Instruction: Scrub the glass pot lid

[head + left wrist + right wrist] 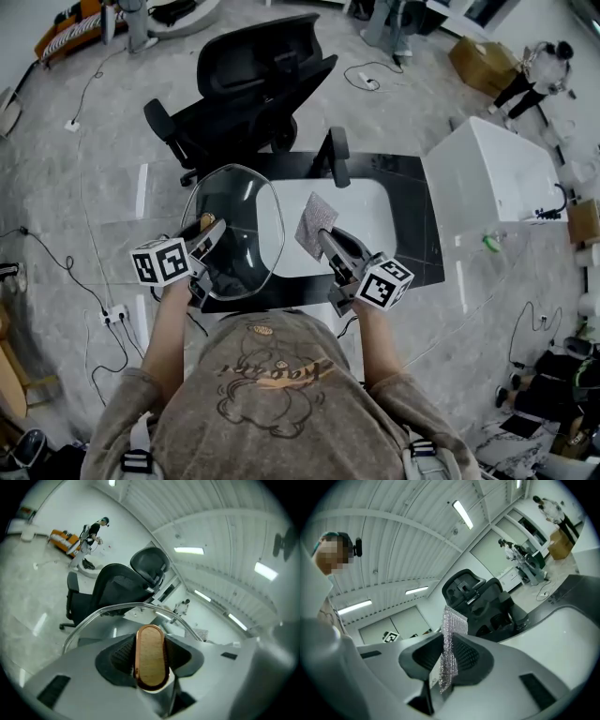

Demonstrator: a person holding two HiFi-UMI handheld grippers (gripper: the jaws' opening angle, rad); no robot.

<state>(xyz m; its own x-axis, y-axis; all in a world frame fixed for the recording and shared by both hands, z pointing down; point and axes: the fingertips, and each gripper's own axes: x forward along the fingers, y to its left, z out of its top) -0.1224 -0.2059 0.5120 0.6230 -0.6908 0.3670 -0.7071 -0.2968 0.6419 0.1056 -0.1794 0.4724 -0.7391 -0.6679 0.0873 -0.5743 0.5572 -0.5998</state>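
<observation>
The glass pot lid (232,230) is held up on edge over the left part of the table, its clear rim (117,607) arching in front of the left gripper view. My left gripper (202,246) is shut on the lid's wooden knob (150,656), which fills the gap between the jaws. My right gripper (330,246) is shut on a silvery mesh scrubbing cloth (315,223), which stands up from the jaws (451,645). The cloth hangs just right of the lid, apart from the glass.
A white tabletop (370,217) with a black border lies below the grippers. A black office chair (246,86) stands beyond the table's far edge. A white box-like cabinet (492,183) sits to the right. Cables lie on the floor at the left.
</observation>
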